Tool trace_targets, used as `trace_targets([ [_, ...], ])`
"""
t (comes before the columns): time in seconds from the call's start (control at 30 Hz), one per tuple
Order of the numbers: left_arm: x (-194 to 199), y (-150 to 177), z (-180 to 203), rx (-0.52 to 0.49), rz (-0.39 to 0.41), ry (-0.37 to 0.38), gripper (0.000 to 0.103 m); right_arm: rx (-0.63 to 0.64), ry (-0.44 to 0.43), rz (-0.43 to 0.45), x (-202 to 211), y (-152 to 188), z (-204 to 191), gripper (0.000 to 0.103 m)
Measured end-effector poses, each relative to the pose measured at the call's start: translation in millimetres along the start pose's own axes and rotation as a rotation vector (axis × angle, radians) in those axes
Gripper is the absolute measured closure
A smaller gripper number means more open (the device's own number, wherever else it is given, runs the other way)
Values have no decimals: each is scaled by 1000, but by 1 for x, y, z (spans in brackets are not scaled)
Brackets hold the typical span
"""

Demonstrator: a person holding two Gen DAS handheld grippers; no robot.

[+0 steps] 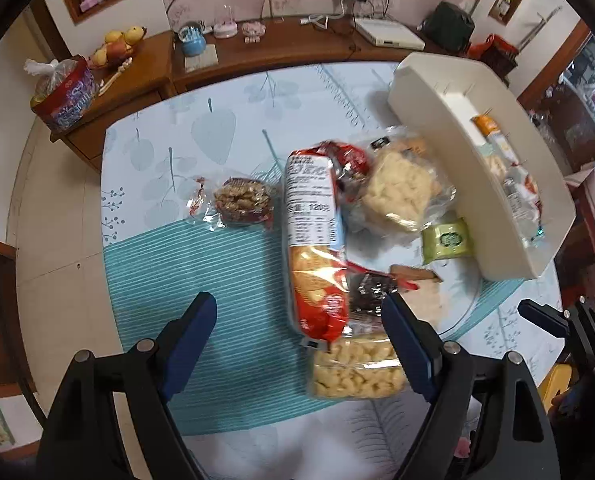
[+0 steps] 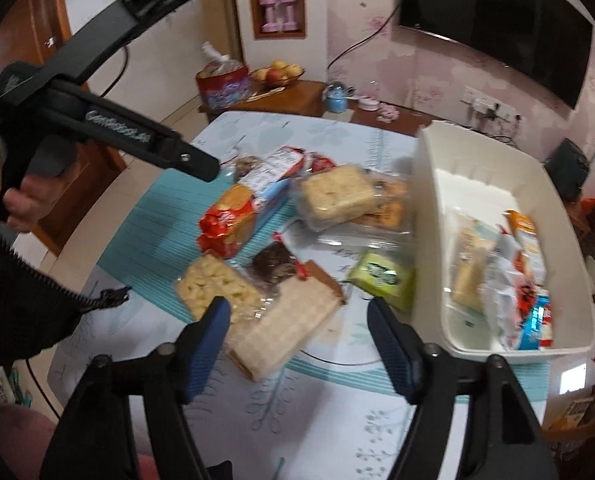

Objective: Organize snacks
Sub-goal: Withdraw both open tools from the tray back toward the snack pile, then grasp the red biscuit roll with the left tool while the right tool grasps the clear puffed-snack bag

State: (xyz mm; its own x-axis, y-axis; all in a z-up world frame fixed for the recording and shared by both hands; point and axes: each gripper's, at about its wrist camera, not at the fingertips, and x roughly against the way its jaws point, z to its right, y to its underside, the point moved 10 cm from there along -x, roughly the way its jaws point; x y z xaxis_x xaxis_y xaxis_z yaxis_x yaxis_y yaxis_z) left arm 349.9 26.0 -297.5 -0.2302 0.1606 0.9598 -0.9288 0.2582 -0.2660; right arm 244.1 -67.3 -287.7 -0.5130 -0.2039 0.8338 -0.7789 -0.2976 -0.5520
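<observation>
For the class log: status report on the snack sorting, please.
Both hand-held grippers open, left, right, holding nothing. Snack packets piled beside white bin. Nothing blocking.

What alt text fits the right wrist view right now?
The open right gripper hovers over snack packs on a leaf-print table, nearest a pale wafer pack. A white bin at right already holds several packs. At upper left, a hand holds the left gripper above the biscuit roll.

Background: pink dumbbells (image 2: 276, 13) in wall niche, fruit bowl (image 2: 276, 74) and red bag (image 2: 222, 87) on wooden sideboard (image 1: 137, 80), wall-mounted TV (image 2: 497, 28), blue globe (image 1: 192, 40).
</observation>
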Motion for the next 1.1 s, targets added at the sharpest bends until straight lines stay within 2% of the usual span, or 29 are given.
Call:
trace_targets([
  [0.13, -18, -3, -3, -17, -47, 1, 19, 55, -12, -15, -11, -5, -14, 29],
  [0.3, -39, -7, 1, -29, -81, 13, 19, 183, -25, -28, -25, -7, -34, 29],
  [0.47, -59, -7, 3, -44, -121, 1, 19, 312, -76, -38, -33, 0, -62, 29],
  [0.67, -81, -2, 3, -29, -202, 0, 19, 400, -95, -57, -48, 7, -84, 29],
  [0.87, -94, -2, -1, -2, -235, -4, 20, 457, -85, -104, -69, 18, -93, 28],
  [0.9, -95, -2, -2, 2, -237, 1, 20, 470, -83, -108, -72, 19, -94, 28],
  [1.0, -100, -2, -2, 16, -246, 25, 20, 484, -83, -119, -78, 21, -97, 17],
  [1.1, -104, -2, -5, 33, -253, 56, 25, 480, -85, -132, -84, 22, -98, 16],
])
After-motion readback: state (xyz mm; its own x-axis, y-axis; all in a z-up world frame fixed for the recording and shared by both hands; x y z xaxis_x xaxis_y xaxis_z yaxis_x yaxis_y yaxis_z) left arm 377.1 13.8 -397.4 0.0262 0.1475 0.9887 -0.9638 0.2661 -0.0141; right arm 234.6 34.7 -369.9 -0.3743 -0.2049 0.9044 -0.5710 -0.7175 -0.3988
